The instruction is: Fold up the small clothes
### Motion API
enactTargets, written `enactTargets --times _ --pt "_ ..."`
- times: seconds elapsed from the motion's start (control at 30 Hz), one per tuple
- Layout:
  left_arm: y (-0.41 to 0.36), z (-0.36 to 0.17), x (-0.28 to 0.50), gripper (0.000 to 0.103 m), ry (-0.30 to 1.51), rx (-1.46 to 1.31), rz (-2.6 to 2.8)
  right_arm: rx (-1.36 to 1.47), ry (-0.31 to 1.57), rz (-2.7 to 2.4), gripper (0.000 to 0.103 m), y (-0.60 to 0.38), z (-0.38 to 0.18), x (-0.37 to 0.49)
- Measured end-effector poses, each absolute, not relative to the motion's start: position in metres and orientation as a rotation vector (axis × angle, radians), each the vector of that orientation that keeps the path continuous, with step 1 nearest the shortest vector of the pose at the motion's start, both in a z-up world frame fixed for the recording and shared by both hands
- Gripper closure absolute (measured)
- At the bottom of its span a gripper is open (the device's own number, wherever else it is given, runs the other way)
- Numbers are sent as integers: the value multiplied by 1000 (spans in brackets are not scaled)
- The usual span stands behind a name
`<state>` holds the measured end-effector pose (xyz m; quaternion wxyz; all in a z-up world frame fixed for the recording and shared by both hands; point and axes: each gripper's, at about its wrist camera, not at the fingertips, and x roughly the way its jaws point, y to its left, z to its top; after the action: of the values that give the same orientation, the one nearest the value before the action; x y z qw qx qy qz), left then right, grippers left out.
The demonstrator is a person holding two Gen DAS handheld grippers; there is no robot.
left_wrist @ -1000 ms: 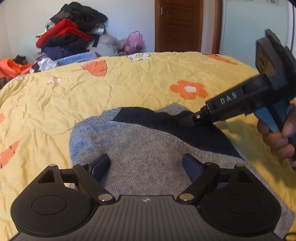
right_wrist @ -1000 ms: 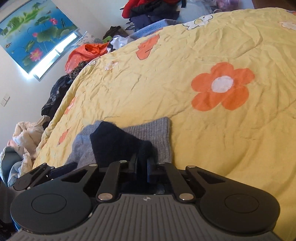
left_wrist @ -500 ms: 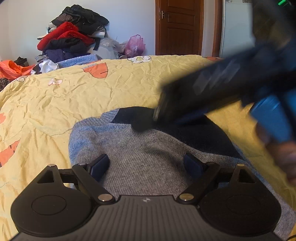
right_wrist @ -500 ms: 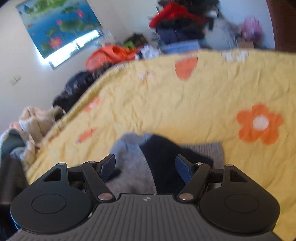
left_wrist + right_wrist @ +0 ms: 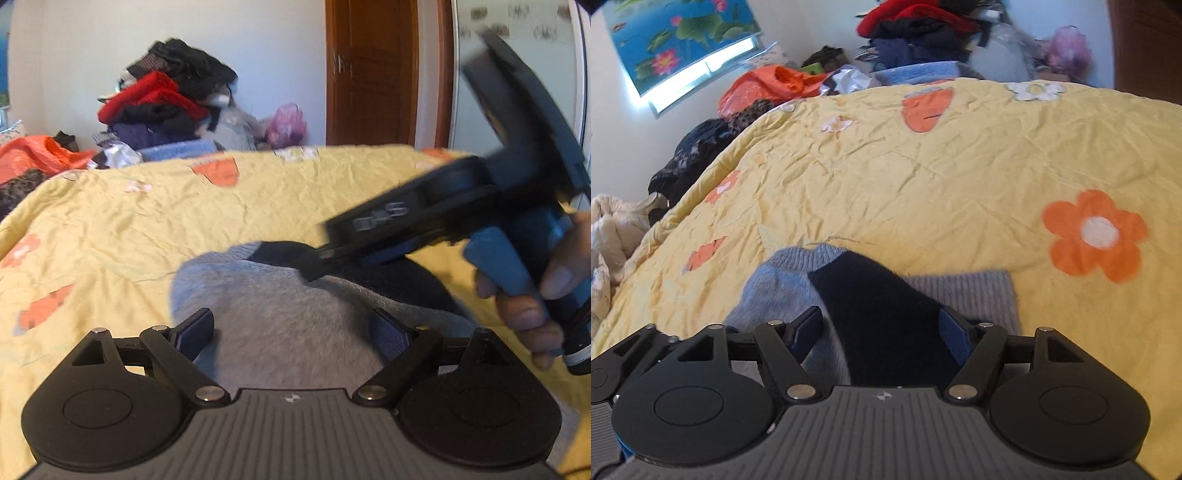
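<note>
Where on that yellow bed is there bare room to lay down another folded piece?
The yellow quilt lies bare beyond the grey sweater, up to the clothes pile, and rightward around the orange flower. It is crowded near the front, where both hand-held grippers hang over the sweater.

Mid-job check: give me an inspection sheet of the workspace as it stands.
Surface: yellow flowered quilt, wrinkled.
Job's things: grey sweater lying flat, its navy sleeve folded across it.
Clutter: clothes pile beyond the quilt; orange garment beside it.
Grippers: left claw open above the sweater; right claw open over the sleeve, jaws just opened, nothing gripped.
Cables: nothing seen.
Surroundings: wooden door, lotus picture.
</note>
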<state>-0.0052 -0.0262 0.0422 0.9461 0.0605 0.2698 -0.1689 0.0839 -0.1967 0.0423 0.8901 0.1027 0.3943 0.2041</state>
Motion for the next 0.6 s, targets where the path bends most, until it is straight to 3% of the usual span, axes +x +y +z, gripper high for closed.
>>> enactTargets --times 0.07,0.13,0.3,0.47,0.6 --pt "-9 49 -26 11 541 79 -340 220 745 465 25 -204 57 51" --pt "-1 48 -41 11 573 58 -328 251 732 514 13 -209 61 25" --pt "-16 25 -62 11 642 133 -312 137 782 500 15 -191 35 -7" --pt "-15 12 -51 10 709 88 -313 74 766 511 11 -186 24 -7" --pt "-11 27 -67 11 674 131 -285 177 798 482 24 -199 46 -9"
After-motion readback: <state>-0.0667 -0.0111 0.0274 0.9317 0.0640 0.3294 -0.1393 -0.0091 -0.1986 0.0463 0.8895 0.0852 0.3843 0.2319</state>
